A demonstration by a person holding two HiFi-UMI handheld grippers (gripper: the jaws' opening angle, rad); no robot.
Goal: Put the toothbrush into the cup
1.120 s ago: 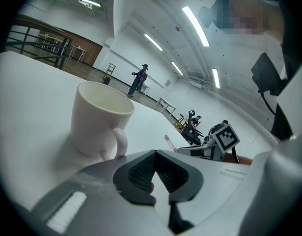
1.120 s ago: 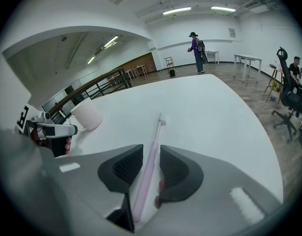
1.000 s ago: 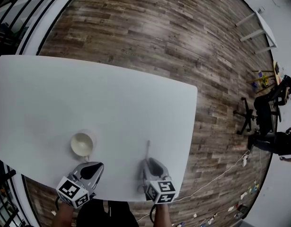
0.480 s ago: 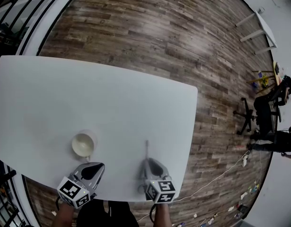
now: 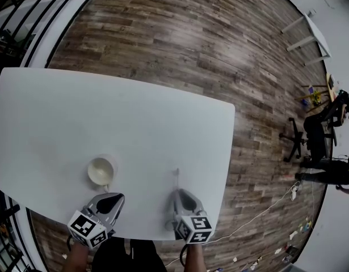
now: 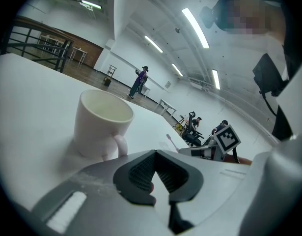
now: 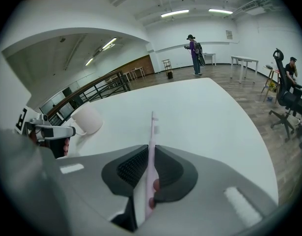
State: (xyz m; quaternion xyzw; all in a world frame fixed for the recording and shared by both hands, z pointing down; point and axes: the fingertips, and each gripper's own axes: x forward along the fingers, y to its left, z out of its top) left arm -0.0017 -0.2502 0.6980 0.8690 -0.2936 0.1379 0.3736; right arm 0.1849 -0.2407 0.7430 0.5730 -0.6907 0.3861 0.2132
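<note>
Right gripper view shows the right gripper, whose jaws have just been closing, now clamped on the handle of the slim pale-pink plastic toothbrush. The brush head juts ahead over the white surface, likely ready for lifting. The white ceramic cup stands upright just ahead of the left gripper, whose empty jaws are pressed together.

White table, wood-plank floor, black railing, white walls, ceiling strip lights, black office chair
</note>
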